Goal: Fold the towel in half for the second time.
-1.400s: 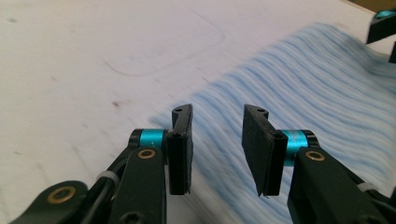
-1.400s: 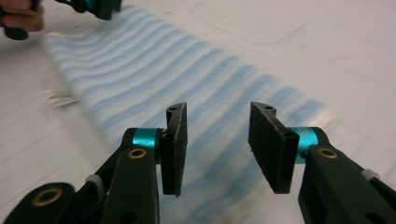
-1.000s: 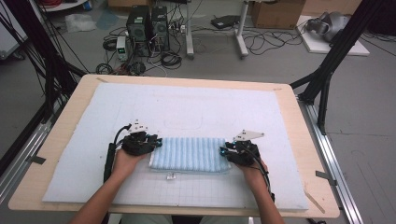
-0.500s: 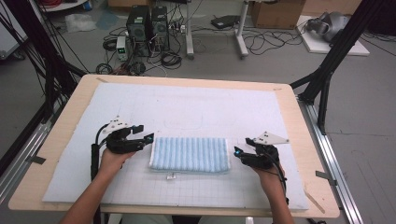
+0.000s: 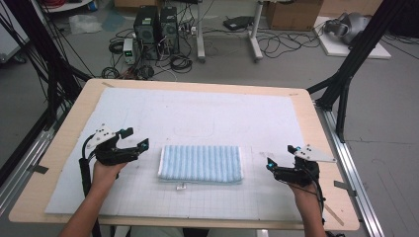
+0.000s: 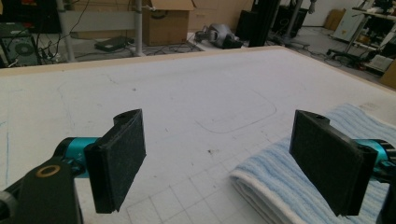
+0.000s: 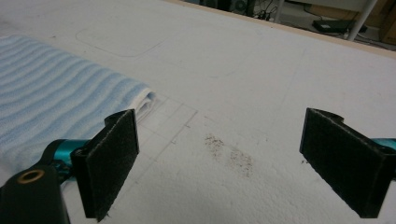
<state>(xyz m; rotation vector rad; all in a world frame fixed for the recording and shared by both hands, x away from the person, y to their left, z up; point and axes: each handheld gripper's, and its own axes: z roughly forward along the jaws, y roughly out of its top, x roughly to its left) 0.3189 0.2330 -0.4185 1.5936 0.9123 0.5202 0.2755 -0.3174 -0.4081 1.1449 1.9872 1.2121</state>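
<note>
- Fingers of both grippers are standing wide apart with nothing between them; earlier frames are given, and the jaws of each have just been opening.
- Left gripper (image 5: 132, 138) is hovering just left of the folded towel (image 5: 200, 164), its black pads (image 6: 122, 154) showing bare in the left gripper view, the towel's near-left corner (image 6: 275, 175) lying beside the right-hand pad.
- Right gripper (image 5: 279, 157) is hanging to the towel's right, apart from it, pads (image 7: 109, 158) empty.
- Folded towel, blue-and-white striped, is lying flat at the middle of the white gridded mat (image 5: 207, 113), nearer the person's edge.
- Judging by its look, the towel is handling as light, soft and limp, not slippery or fragile; pinching the stacked layers at the short ends or corners is looking safest, lest the fold slump open.
- Containers: none on the table (image 5: 323, 148).
</note>
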